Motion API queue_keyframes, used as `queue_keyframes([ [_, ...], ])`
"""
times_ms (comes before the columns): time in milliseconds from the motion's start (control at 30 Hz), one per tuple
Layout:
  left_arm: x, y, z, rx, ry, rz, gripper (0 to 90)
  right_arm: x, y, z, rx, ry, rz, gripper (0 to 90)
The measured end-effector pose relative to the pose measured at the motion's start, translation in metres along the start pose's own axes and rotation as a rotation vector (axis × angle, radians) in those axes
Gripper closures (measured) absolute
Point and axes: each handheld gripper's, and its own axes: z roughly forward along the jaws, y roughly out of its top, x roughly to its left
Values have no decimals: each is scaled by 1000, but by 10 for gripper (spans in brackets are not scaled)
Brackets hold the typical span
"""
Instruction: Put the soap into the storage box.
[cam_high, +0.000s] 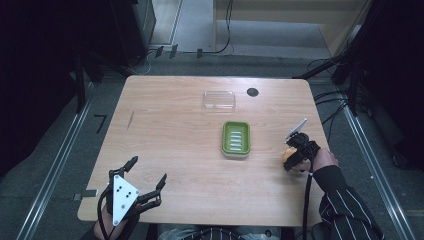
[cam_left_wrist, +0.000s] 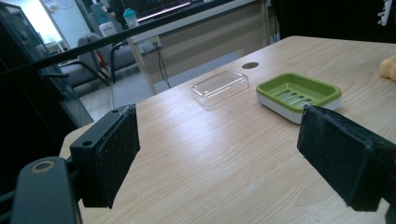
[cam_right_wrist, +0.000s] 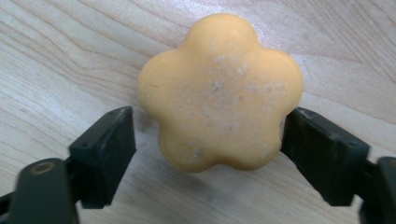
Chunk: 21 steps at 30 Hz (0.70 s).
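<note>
A yellow-orange flower-shaped soap (cam_right_wrist: 219, 93) lies on the wooden table (cam_high: 175, 135) near its right edge, and shows small in the high view as the soap (cam_high: 288, 154). My right gripper (cam_right_wrist: 210, 140) points down over it with a jaw on each side. The right jaw reaches the soap's edge, while a narrow gap stays at the left jaw. In the high view the right gripper (cam_high: 295, 150) is held by a hand in a striped sleeve. My left gripper (cam_high: 147, 170) rests at the near left, open wide with nothing between its pads (cam_left_wrist: 112, 149).
A green soap dish (cam_high: 236, 124) on a white base sits mid-table, also in the left gripper view as the dish (cam_left_wrist: 299, 91). A clear plastic lid (cam_high: 219, 99) lies behind it, beside a dark round cable hole (cam_high: 252, 92). Cables run across the floor beyond the table.
</note>
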Motion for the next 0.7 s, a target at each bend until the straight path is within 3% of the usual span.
queue_keyframes([
  [267,0,0,0,-1,0,-2,135,0,2,2,18,-24,-9,367],
  [700,0,0,0,0,0,0,135,2,1,1,12,-34,-25,401],
])
